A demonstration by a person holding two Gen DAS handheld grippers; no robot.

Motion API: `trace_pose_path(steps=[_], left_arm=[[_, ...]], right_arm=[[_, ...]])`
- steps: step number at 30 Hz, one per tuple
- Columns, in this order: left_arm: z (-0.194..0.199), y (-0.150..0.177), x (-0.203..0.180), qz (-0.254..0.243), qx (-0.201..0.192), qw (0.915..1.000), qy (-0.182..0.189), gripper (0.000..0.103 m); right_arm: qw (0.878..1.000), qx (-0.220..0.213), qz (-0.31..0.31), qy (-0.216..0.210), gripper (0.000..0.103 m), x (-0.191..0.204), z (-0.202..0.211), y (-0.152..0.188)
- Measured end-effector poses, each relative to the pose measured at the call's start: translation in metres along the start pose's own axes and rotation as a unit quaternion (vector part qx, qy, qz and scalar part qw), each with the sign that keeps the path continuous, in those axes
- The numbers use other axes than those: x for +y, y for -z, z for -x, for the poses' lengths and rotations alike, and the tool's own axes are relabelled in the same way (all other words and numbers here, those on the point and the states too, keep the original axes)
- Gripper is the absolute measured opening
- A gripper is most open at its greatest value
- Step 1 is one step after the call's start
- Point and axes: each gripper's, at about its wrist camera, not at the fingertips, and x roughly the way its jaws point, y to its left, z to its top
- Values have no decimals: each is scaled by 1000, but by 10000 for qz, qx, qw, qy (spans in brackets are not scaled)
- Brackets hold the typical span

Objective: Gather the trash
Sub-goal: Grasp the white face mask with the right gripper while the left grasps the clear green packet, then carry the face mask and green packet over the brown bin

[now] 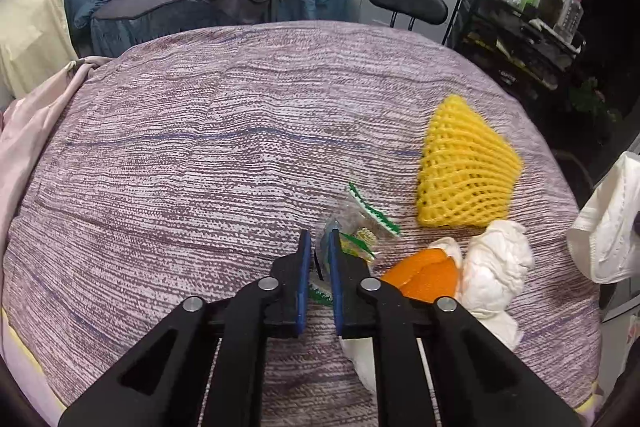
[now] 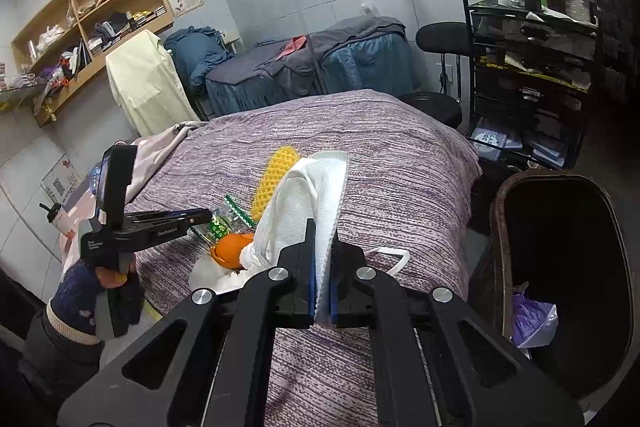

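Both views lit evenly, soft indoor light from overhead, no hard shadows. Strong fisheye bend at edges w/ black vignette corners. Right side dim: dark bin (image 2: 560,267) interior barely readable. Slight motion blur on yellow foam net (image 1: 464,167). Center sharp, no glare.
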Motion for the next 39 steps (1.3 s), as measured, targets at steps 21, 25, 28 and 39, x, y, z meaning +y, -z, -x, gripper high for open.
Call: trace_pose_path(steps=[21,25,28,39], left_arm=[[93,0,-38,228,-1127,9916,599,3],[102,-1,-63,74,-1225,9887,856,3],[105,-1,-84,-44,-1252,9866,1049,3],[98,-5,-167,-516,-1171,9782,1633,3]], right_arm=[[9978,-486,-386,232,5,-42,55,13],[9965,-593,-461,366,5,-54,70,16],[9951,-659,-505,540,5,-65,81,19],[9850,-744,-820,1320,5,-124,112,41]])
